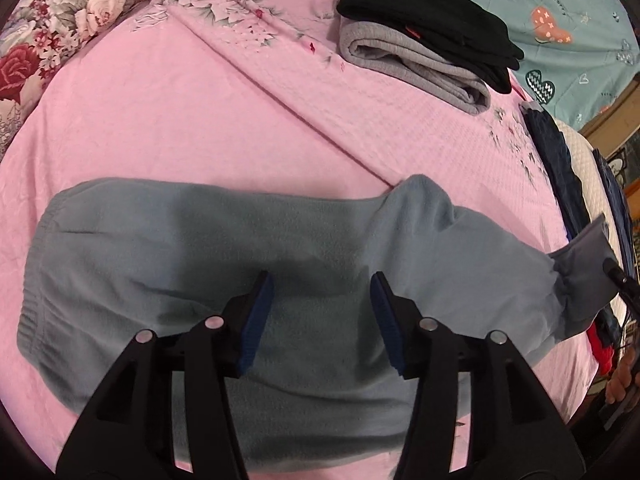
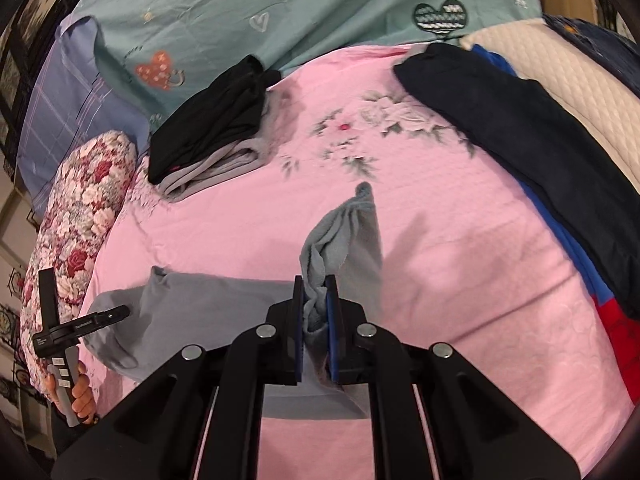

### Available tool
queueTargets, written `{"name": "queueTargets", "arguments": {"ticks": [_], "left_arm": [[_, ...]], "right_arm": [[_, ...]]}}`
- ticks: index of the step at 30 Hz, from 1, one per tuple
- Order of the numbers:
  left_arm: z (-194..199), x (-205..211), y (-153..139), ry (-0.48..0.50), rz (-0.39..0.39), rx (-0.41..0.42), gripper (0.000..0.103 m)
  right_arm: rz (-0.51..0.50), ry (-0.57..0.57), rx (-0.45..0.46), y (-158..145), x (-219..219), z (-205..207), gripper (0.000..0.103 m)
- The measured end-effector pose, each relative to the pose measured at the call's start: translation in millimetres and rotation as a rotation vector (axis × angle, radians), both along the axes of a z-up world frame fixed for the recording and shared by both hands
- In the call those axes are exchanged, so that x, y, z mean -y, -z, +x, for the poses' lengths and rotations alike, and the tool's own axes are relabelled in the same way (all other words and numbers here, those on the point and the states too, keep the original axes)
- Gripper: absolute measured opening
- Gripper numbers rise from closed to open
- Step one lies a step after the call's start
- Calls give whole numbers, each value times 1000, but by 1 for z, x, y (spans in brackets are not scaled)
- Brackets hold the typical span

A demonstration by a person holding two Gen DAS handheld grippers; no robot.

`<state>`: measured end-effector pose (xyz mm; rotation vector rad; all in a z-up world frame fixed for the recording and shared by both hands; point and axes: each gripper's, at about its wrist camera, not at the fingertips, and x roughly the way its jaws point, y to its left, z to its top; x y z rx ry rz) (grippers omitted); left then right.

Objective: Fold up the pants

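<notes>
Pants of soft grey-blue fleece [image 1: 224, 264] lie on the pink floral bedspread [image 1: 160, 120], near the edge of the bed closest to you. They already look doubled leg over leg, a single broad band with the elastic waistband at one end. That first fold seems done; the end-to-end fold is what you are in the middle of.

Your right claw [image 2: 316, 320] is clamped narrow on the bunched cuff end of the legs, and the cloth rises off the bed there in a twisted ridge. Your left claw [image 1: 322, 320] hovers wide over the middle of the garment, gripping nothing; whether its tips touch the fabric is hard to tell.

The long axis runs along the near edge of the bed, waistband toward the floral red-and-white bolster pillow [image 1: 52, 28], cuffs toward the side where dark navy clothes [image 2: 520, 136] are laid out. By my reading, you have yet to carry the cuff end over to the waistband, flatten it, and perhaps fold once more.

A folded stack of black and grey garments [image 1: 420, 40] sits well apart toward the far edge, beside the teal heart-print sheet [image 1: 560, 8]; the finished pants likely go there.
</notes>
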<state>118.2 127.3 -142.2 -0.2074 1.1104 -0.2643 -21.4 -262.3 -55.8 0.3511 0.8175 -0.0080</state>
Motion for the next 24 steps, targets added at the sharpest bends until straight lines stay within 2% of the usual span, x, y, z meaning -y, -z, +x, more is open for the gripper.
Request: {"name": "queueTargets", "arguments": {"ticks": [2,4,8,12,17,19,21,24], "left_arm": [[-1,1,0,23,-27,15,64],[-1,1,2,40,-41,25,69],[-4,7,1,52,-8,45,69],[-4,5,1,53,-13,46,69],[-4,4,2,54,-20,46,70],[-4,4,2,56,-16,47,70],[-4,5,2,57,-12,49,70],[-4,6,2,59,-6,50,71]], "right_arm": [[-26,-38,-13,-2,-23,9,10],[-47,-82,-31,-1,-47,19,10],[-88,-203,-79,9,-110,46,10],[-111,-326,-141,30,-171,63,10],[-132,-416,-230,59,-220,72,10],[-128,-428,-281,71,-223,75,18],[-79,-449,-307,72,-225,76,39],[-35,-449,-226,47,-219,73,41]]}}
